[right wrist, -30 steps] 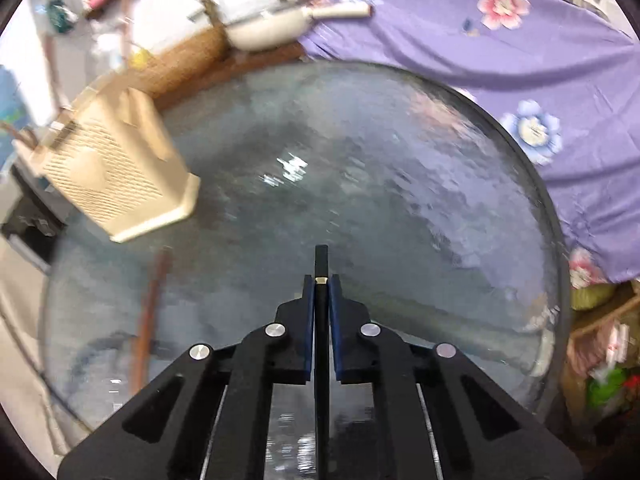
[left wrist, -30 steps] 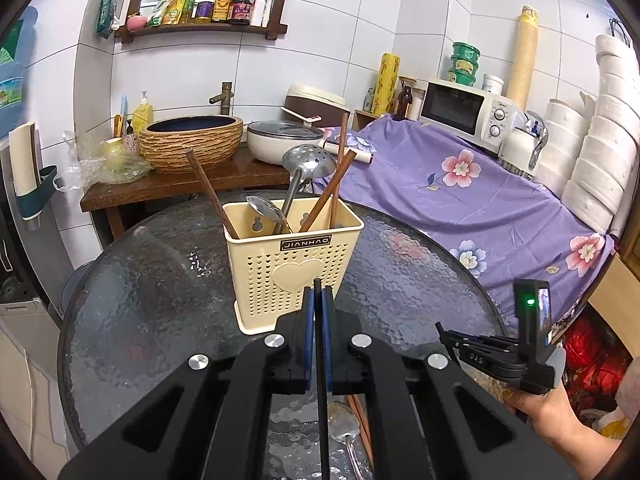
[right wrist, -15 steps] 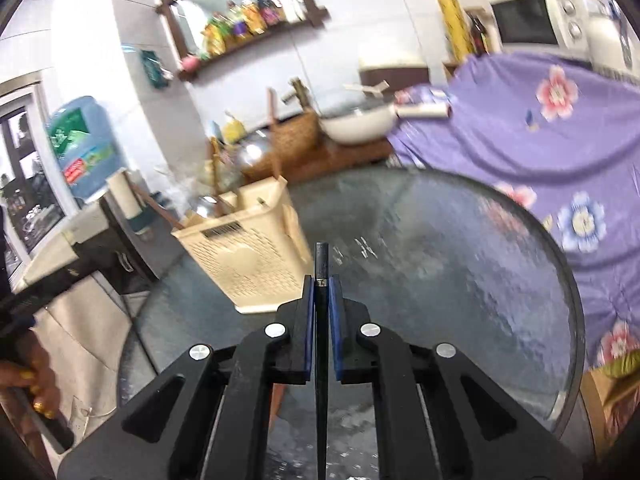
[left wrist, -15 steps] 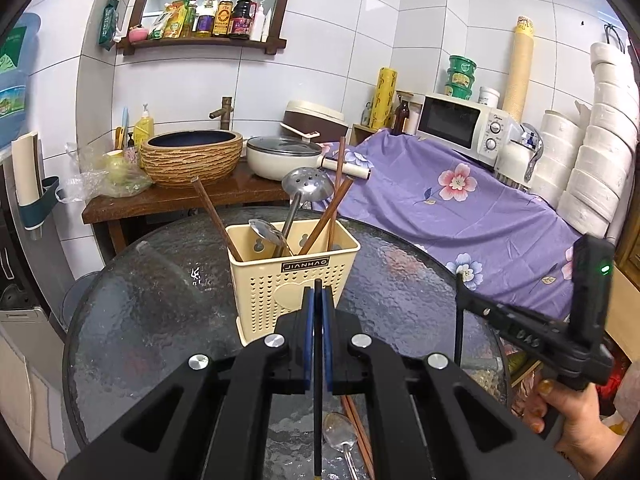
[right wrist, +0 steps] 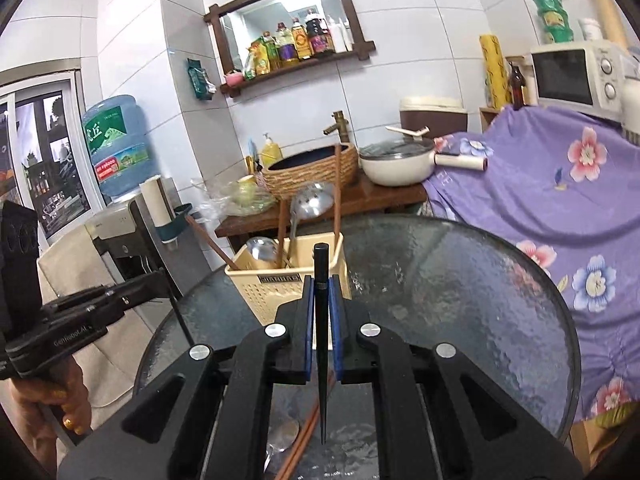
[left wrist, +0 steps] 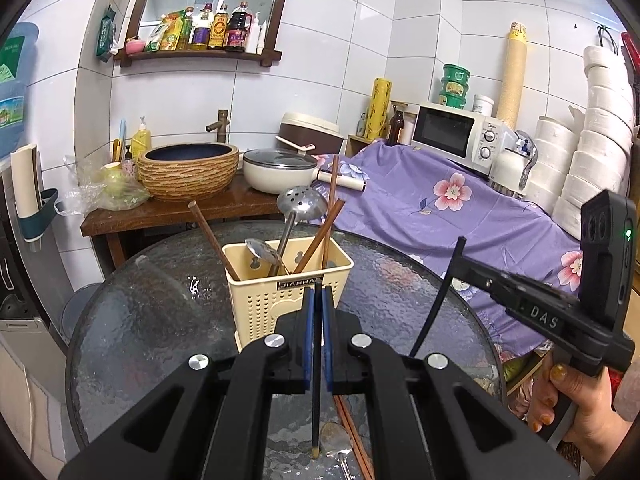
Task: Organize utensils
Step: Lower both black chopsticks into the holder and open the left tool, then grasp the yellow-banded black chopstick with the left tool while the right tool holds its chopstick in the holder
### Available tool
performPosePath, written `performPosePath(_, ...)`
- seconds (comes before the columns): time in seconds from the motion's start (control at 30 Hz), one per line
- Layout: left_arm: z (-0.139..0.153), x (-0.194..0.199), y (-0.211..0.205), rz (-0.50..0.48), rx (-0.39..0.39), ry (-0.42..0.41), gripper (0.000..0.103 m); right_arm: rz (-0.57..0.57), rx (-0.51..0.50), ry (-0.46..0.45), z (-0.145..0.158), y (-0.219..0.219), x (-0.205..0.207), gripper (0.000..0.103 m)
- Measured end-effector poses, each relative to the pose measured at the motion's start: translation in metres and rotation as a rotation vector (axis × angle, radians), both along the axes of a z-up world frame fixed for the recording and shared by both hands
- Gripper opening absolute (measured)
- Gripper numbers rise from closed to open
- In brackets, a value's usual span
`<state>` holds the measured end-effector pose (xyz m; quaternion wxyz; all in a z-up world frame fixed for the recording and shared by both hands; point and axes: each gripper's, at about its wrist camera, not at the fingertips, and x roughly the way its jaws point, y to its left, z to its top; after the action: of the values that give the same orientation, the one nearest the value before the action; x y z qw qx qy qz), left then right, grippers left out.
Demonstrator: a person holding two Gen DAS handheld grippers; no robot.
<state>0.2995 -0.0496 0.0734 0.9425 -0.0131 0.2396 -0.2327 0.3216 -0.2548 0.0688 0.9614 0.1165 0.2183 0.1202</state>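
Left wrist view: the left gripper [left wrist: 317, 312] clamps one black chopstick [left wrist: 316, 400], and the right gripper [right wrist: 321, 300] clamps a second one [right wrist: 321, 344]. At frame centre the cream basket [left wrist: 280, 304] holds three brown chopsticks, one spoon and one perforated ladle [left wrist: 302, 202].

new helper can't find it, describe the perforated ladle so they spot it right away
On the round glass table stands a cream utensil basket. The perforated ladle stands handle-down in it, rising above the rim among wooden chopsticks. Its round steel bowl full of holes sets it apart from the plain spoon lower down.
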Motion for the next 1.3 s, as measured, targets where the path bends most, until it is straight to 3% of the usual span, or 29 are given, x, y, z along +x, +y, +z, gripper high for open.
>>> performPosePath(0.4,0.019,0.000,-0.008,-0.011,0.004,-0.050,0.004,0.033,-0.044,-0.070,0.039,0.011,0.016,0.008)
performPosePath(0.9,0.077,0.019,-0.006,-0.043,-0.017,-0.089,0.001,0.069,-0.018,-0.059,0.101,0.013,0.058,0.008)
performPosePath(1.03,0.050,0.023,-0.008,-0.033,0.033,-0.027,0.005,0.064,-0.006,-0.027,0.083,0.014,0.060,0.008)
performPosePath(1.1,0.024,0.026,-0.010,-0.049,0.072,0.046,0.018,0.051,-0.009,-0.006,0.065,0.010,0.059,0.008)
performPosePath(1.17,0.002,0.027,-0.010,-0.053,0.091,0.099,0.037,0.049,-0.004,0.007,0.052,0.006,0.055,0.008)
performPosePath(1.3,-0.048,0.014,-0.003,-0.044,0.097,0.200,0.039,0.035,-0.019,0.011,0.034,0.000,0.039,0.008)
